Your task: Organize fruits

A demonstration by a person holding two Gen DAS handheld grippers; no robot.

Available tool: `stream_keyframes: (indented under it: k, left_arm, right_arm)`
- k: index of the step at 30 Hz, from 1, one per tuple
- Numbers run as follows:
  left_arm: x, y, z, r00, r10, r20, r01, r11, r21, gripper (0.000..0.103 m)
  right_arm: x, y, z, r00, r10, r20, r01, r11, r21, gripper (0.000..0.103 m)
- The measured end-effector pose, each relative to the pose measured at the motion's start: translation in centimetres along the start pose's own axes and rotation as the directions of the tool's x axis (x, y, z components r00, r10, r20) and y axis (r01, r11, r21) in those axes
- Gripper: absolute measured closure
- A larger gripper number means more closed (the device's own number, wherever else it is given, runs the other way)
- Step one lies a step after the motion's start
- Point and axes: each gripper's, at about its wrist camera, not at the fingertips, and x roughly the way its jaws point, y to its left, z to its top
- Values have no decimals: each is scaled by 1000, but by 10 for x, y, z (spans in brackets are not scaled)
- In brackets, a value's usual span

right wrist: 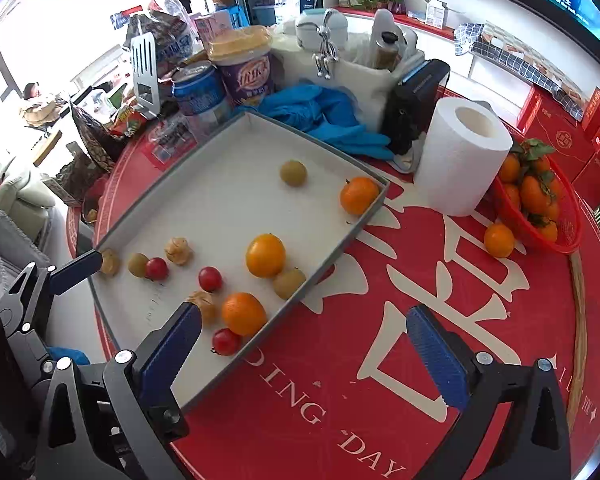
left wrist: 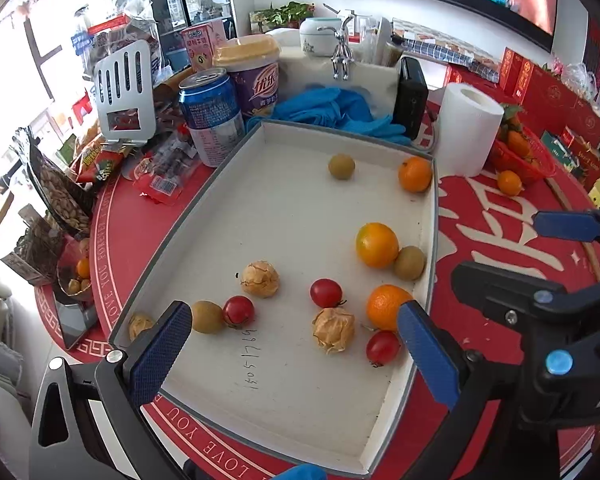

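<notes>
A white tray with a grey rim holds three oranges, among them one by the near right wall. With them lie three cherry tomatoes, three olive-green fruits and three papery husked fruits. My left gripper hangs open over the tray's near end, nothing between its fingers. My right gripper is open and empty too, straddling the tray's near right rim and the red mat. A loose orange lies on the mat beside a red basket of oranges.
A paper roll stands right of the tray's far corner. Blue gloves, a black box, a blue can, a purple cup and snack packets crowd the far and left sides. Open red mat lies right of the tray.
</notes>
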Motion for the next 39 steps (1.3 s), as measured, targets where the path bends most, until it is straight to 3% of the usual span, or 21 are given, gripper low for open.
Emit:
stream_keyframes:
  k: [29, 39]
  left_arm:
    - [9, -11, -4, 999, -9, -30, 10, 999, 40, 0]
    - [11, -13, -5, 999, -23, -41, 25, 999, 46, 0]
  right_arm:
    - [15, 6, -5, 997, -76, -9, 75, 996, -44, 0]
    - [14, 8, -5, 990, -142, 21, 143, 987, -72, 0]
